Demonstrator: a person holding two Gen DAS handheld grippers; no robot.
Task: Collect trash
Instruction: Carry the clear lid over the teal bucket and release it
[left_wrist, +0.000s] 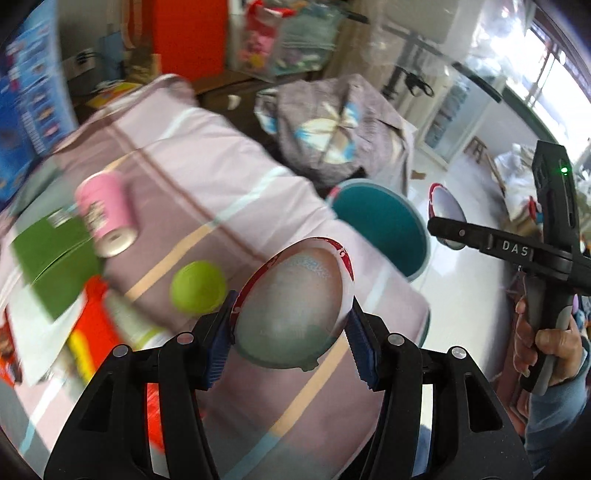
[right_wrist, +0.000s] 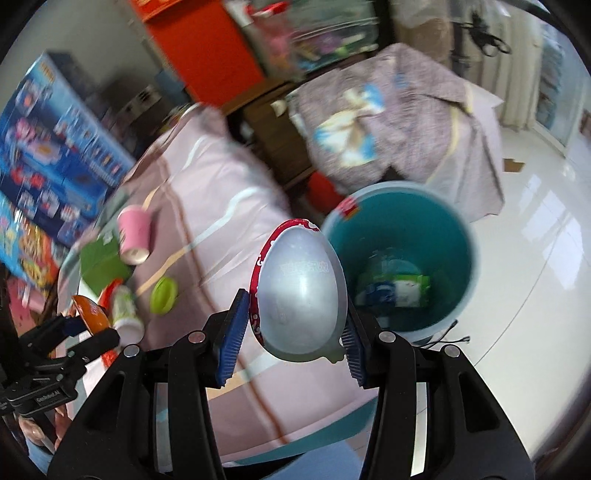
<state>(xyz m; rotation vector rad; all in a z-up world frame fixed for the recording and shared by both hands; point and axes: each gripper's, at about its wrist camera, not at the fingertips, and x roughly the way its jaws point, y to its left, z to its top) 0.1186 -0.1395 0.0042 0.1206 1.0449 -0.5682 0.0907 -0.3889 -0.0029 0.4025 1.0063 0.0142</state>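
My left gripper (left_wrist: 290, 338) is shut on a half egg-shaped shell (left_wrist: 291, 306), translucent with a red rim, above the pink tablecloth (left_wrist: 207, 177). My right gripper (right_wrist: 291, 339) is shut on a second such shell (right_wrist: 301, 291), silvery with a red rim, held near the teal bin (right_wrist: 458, 236). The bin holds wrappers (right_wrist: 399, 288). The bin also shows in the left wrist view (left_wrist: 384, 221), with the right gripper's shell (left_wrist: 445, 210) beyond it. On the table lie a pink cup (left_wrist: 105, 214), a green lid (left_wrist: 197, 286) and a green card (left_wrist: 55, 254).
Blue toy boxes (right_wrist: 48, 155) stand at the table's left. A chair draped in patterned cloth (right_wrist: 399, 118) stands behind the bin. A white-green cup (right_wrist: 125, 314) lies at the table's near left. The white tiled floor (right_wrist: 535, 229) lies to the right.
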